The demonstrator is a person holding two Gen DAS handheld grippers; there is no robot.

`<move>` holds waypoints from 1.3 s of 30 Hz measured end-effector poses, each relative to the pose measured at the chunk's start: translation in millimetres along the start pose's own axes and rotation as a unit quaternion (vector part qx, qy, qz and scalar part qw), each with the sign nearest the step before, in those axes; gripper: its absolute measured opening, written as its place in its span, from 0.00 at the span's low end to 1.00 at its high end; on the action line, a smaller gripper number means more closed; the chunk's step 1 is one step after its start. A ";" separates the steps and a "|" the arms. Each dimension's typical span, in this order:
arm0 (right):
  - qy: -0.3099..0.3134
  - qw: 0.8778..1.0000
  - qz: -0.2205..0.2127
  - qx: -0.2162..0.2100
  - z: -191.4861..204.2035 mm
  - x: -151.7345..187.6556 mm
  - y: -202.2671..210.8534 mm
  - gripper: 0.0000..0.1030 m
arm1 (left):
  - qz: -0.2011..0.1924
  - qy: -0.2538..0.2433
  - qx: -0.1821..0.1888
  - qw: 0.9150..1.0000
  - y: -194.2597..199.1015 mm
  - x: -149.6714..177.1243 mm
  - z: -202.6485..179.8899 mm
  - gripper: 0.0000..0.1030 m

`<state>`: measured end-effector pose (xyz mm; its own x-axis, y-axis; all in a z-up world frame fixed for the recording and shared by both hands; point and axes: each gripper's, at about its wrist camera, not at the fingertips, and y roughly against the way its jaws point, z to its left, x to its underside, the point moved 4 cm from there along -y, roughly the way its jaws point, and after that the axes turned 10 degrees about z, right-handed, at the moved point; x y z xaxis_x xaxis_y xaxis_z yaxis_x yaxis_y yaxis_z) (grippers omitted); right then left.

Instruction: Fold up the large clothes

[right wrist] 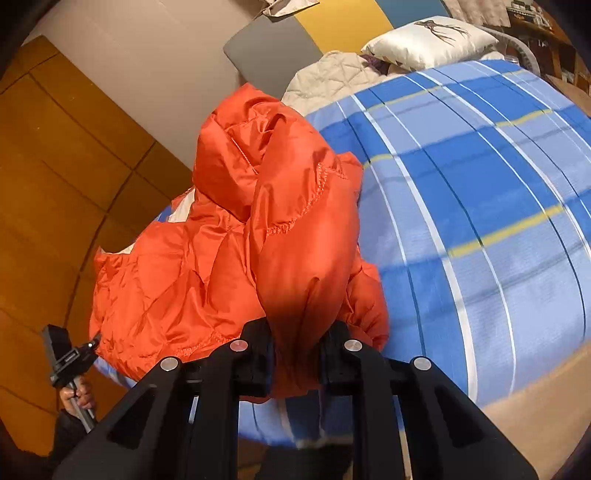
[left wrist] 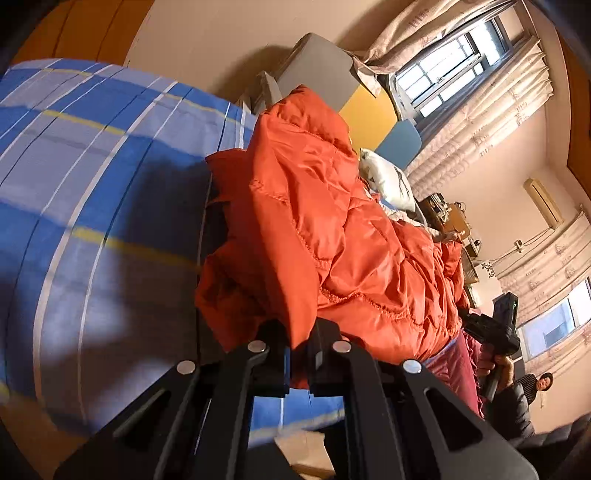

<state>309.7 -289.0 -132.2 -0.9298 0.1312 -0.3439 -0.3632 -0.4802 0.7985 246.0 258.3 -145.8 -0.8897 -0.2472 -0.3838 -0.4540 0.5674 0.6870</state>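
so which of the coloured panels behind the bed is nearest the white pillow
The blue panel, directly behind the white pillow. The yellow panel sits one step further along, and the grey panel is furthest, by the beige quilt.

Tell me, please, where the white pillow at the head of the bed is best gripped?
Probably by a corner of the white pillow, approached from the foot of the bed: it lies flat beyond the blue plaid sheet, its plump middle too thick to pinch, its corners thin.
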 end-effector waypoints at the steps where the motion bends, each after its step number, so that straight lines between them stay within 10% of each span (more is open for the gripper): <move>1: 0.002 1.000 0.003 0.005 -1.7 6.1 1.6 0.18 | 0.004 -0.003 -0.011 1.000 3.0 8.3 -0.9 0.08; 7: 0.030 0.996 -0.010 0.087 4.6 2.6 9.9 0.56 | -0.032 -0.021 -0.099 0.994 28.3 8.3 -3.4 0.51; 15: 0.149 0.973 -0.057 0.164 58.6 -36.0 16.0 0.58 | -0.067 -0.093 -0.126 0.985 36.3 -34.7 -28.4 0.72; 24: 0.231 0.944 -0.008 0.233 78.6 -83.3 -39.3 0.58 | -0.026 -0.141 -0.150 0.978 -2.7 -70.7 -37.2 0.79; 29: 0.248 0.939 0.022 0.238 78.2 -91.6 -63.6 0.33 | -0.002 -0.157 -0.164 0.974 -25.6 -82.7 -37.1 0.48; 33: 0.252 0.936 0.022 0.243 83.6 -89.6 -67.7 0.20 | 0.007 -0.173 -0.172 0.970 -36.3 -85.6 -41.0 0.00; 39: 0.237 0.942 -0.001 0.239 83.9 -88.0 -47.3 0.10 | -0.031 -0.169 -0.179 0.969 -18.7 -87.6 -47.6 0.00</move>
<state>403.6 -205.1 -98.3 -0.8389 -0.3250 -0.4365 -0.4555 -0.0197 0.8900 330.1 232.0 -95.6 -0.8211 0.0325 -0.5699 -0.5478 0.2355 0.8028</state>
